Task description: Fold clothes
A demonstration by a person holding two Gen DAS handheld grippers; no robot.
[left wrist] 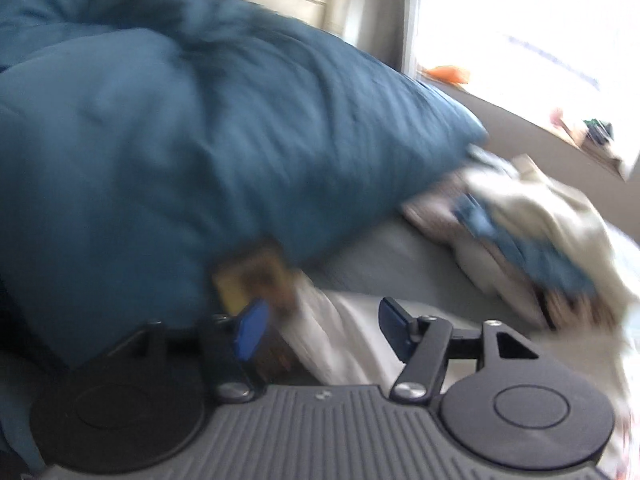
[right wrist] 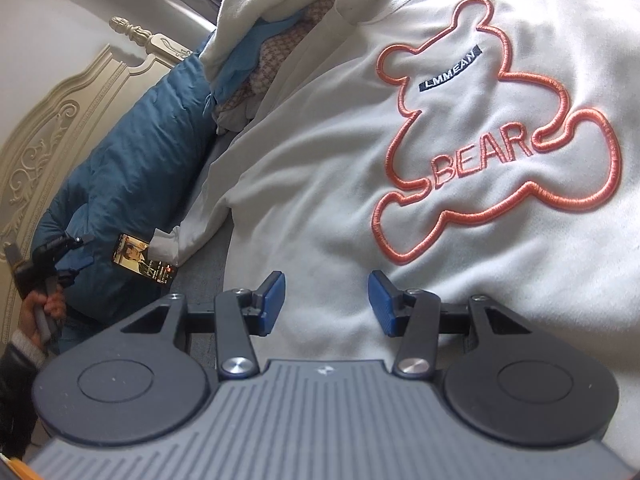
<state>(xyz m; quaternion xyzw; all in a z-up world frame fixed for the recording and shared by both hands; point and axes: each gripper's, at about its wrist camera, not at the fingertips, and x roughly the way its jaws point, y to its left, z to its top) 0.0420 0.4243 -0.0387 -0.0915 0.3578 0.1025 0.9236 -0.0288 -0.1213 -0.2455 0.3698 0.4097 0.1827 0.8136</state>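
A white sweatshirt [right wrist: 320, 168] with an orange bear outline and the word BEAR lies spread on the bed. My right gripper [right wrist: 328, 302] hovers over its lower part, open, with nothing pressed between the blue pads. In the blurred left wrist view, my left gripper [left wrist: 324, 326] is open above a white fold of cloth [left wrist: 348, 344] that lies under the gap, not gripped. The right wrist view shows that same left gripper [right wrist: 78, 254] at the far left, held by a hand [right wrist: 44, 304] beside the blue bedding.
Bulky blue bedding [left wrist: 180, 140] fills the left, against a carved cream headboard [right wrist: 60, 140]. A lit phone [right wrist: 144, 258] leans on it beside the sweatshirt's sleeve. A heap of mixed clothes [left wrist: 520, 224] sits further up the bed. A bright window [left wrist: 540, 20] is behind.
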